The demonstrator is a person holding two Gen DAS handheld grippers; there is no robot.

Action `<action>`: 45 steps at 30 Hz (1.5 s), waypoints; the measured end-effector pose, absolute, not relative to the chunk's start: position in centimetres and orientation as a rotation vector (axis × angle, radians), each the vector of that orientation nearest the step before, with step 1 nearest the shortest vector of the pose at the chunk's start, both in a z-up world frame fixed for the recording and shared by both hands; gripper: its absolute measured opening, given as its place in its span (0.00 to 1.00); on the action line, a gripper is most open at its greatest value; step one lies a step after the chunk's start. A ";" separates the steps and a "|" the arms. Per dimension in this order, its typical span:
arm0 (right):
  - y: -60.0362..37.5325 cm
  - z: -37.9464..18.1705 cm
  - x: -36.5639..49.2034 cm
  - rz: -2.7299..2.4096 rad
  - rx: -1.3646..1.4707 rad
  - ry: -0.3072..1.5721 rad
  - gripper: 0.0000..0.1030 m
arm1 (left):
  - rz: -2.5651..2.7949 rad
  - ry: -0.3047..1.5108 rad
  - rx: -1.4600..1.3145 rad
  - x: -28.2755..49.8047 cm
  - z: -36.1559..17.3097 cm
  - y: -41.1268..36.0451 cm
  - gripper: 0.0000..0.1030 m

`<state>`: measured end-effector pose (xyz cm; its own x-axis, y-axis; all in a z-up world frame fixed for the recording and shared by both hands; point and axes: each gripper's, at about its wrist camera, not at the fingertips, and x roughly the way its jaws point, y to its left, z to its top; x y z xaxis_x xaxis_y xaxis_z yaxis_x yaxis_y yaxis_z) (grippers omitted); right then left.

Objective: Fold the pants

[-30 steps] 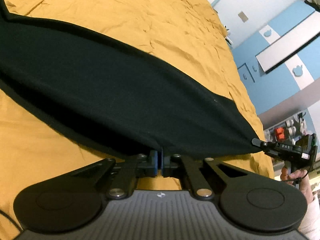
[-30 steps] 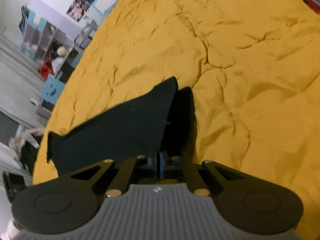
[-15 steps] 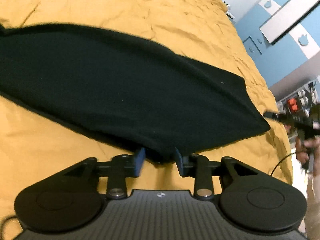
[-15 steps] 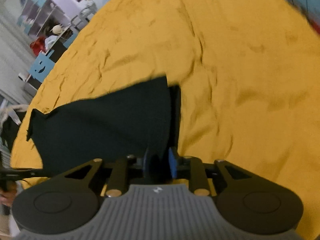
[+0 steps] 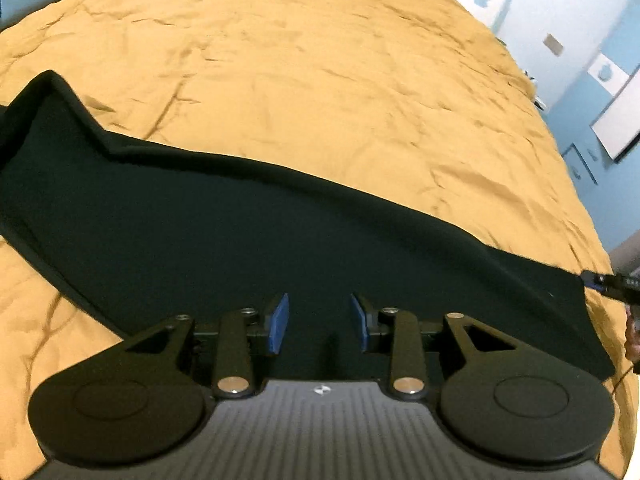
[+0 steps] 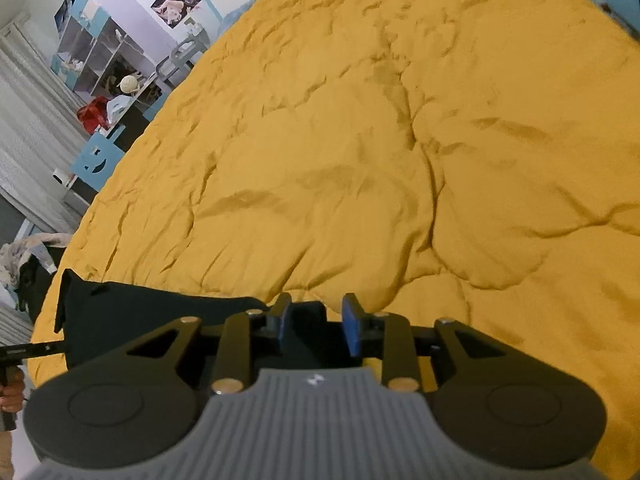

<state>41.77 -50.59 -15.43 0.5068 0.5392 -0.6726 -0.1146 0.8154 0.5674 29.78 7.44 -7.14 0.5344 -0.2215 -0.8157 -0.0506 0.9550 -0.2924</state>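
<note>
We have the left gripper point(image 5: 319, 322) spread, blue pads point(image 5: 278, 323) gripping nothing, hovering over the black pants point(image 5: 240, 240). Right gripper point(image 6: 313, 322) also released, at the pants' end. Pants lie flat on the yellow bedspread point(image 5: 320, 80).

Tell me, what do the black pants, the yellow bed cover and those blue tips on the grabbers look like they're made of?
Black pants: soft matte fabric, possibly knit; it drapes limply and shows no shine. Yellow bed cover: woven cloth, probably cotton, over padding; it shows fine creases and puffy folds. Blue pads on the left gripper: likely rubber or soft plastic, with a dull, flat look.
</note>
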 end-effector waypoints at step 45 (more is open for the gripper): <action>-44.7 -10.9 33.5 0.217 0.337 0.877 0.20 | 0.175 0.820 -0.092 24.4 -4.0 21.2 0.49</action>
